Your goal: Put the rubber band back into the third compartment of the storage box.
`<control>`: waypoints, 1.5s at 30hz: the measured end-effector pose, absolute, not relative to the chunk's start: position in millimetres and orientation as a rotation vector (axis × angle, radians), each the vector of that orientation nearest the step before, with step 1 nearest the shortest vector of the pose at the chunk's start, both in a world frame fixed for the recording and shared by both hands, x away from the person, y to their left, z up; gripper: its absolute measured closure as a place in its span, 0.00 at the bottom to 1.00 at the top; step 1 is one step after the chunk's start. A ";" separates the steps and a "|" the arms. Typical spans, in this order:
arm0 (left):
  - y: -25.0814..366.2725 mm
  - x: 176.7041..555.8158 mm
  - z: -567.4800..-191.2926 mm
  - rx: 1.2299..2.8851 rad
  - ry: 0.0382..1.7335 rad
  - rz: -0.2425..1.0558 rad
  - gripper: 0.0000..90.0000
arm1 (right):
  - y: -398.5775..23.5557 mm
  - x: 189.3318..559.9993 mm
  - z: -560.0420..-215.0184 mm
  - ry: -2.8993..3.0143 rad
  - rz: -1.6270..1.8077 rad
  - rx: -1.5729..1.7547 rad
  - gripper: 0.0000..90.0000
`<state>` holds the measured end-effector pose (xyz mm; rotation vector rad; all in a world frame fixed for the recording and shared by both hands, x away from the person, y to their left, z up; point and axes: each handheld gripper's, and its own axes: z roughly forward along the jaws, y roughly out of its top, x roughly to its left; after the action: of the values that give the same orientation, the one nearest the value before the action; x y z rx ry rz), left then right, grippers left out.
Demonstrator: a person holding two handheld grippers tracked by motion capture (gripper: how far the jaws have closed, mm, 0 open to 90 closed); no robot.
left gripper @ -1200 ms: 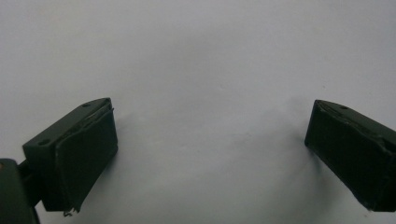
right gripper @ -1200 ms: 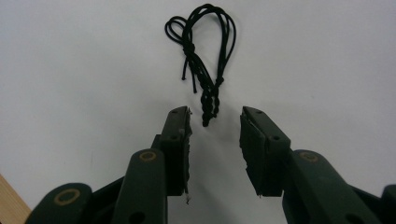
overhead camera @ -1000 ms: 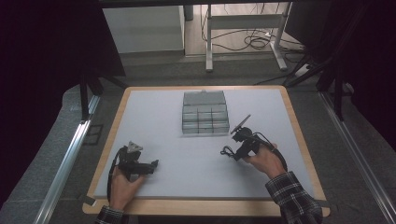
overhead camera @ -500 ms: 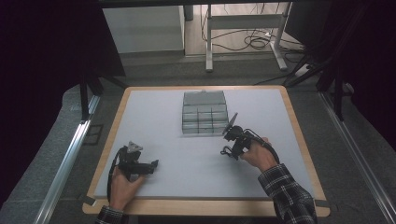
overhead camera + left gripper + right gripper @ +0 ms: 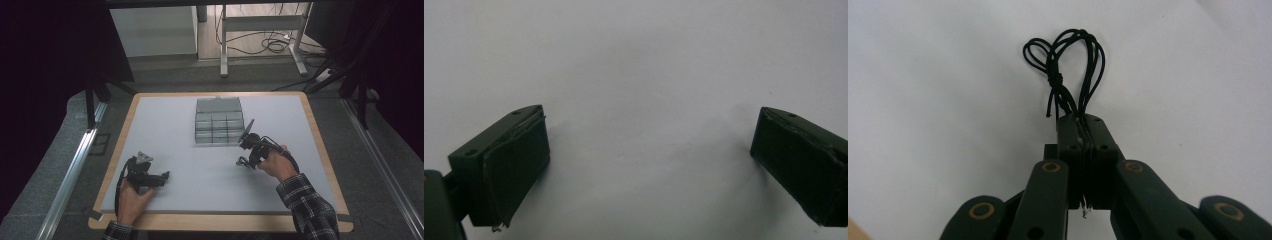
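My right gripper (image 5: 245, 157) sits near the right middle of the table, shut on a bundle of thin black cord (image 5: 1068, 60). The cord's loops stick out past the closed jaws over the white surface; in the high view the cord (image 5: 242, 161) hangs at the gripper's tip. My left gripper (image 5: 161, 176) rests at the front left of the table. In the left gripper view my left gripper (image 5: 649, 150) is open, its jaws wide apart with bare table between them.
A grey compartment box (image 5: 218, 120) with its lid folded back stands at the table's middle back, just left of and beyond the right gripper. The white table top (image 5: 165, 125) has a wooden rim (image 5: 320, 145). Metal table legs and cables lie on the floor behind.
My right gripper, holding the cord, has shifted a little left, toward the box's front right corner. The left gripper has stayed put.
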<state>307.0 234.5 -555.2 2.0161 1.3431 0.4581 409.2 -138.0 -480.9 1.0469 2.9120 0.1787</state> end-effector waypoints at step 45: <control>234.6 307.0 -555.1 2.016 1.343 0.457 0.02 | -161.5 442.4 -408.6 2.777 0.471 1.223 0.96</control>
<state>307.0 234.6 -555.1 2.0162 1.3430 0.4574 442.4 -161.5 -408.6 1.2226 2.7766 0.4711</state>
